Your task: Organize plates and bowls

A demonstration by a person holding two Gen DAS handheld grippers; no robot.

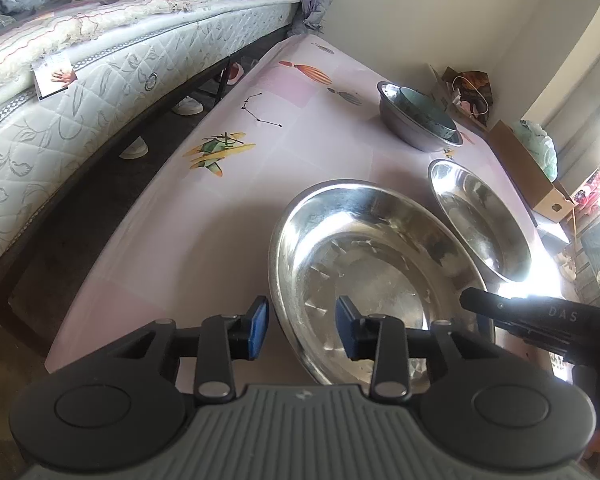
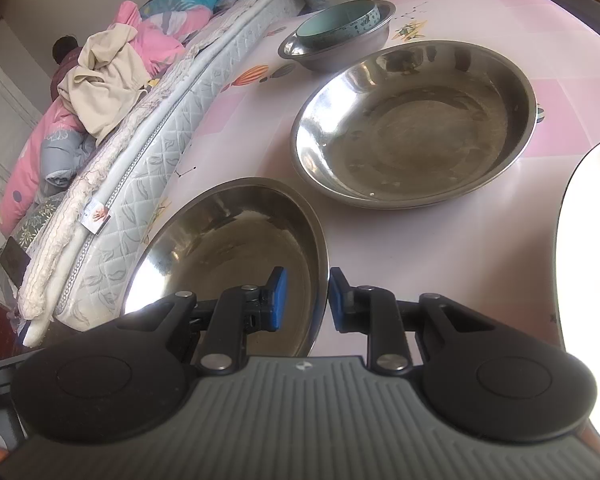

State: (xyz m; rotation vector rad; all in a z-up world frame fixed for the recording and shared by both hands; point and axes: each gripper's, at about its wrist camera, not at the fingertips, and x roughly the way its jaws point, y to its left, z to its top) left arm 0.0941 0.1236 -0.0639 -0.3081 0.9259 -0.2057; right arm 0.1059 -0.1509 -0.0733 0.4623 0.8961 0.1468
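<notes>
A steel plate (image 1: 364, 276) lies nearest on the pink table (image 1: 220, 216). My left gripper (image 1: 302, 326) is open, its jaws either side of that plate's left rim. My right gripper (image 2: 305, 300) is open astride the same plate's (image 2: 228, 256) right rim. A second steel plate (image 1: 480, 216) (image 2: 412, 124) lies beyond. Farther back a steel bowl (image 1: 416, 128) (image 2: 340, 50) holds a teal bowl (image 1: 424, 110) (image 2: 336, 26). A white plate's edge (image 2: 592, 272) shows at the right.
A mattress (image 1: 80, 92) with bedding runs along the table's left side. A cardboard box (image 1: 532, 172) and a bag (image 1: 468, 92) sit at the far right. The right gripper's body (image 1: 540, 328) shows in the left wrist view.
</notes>
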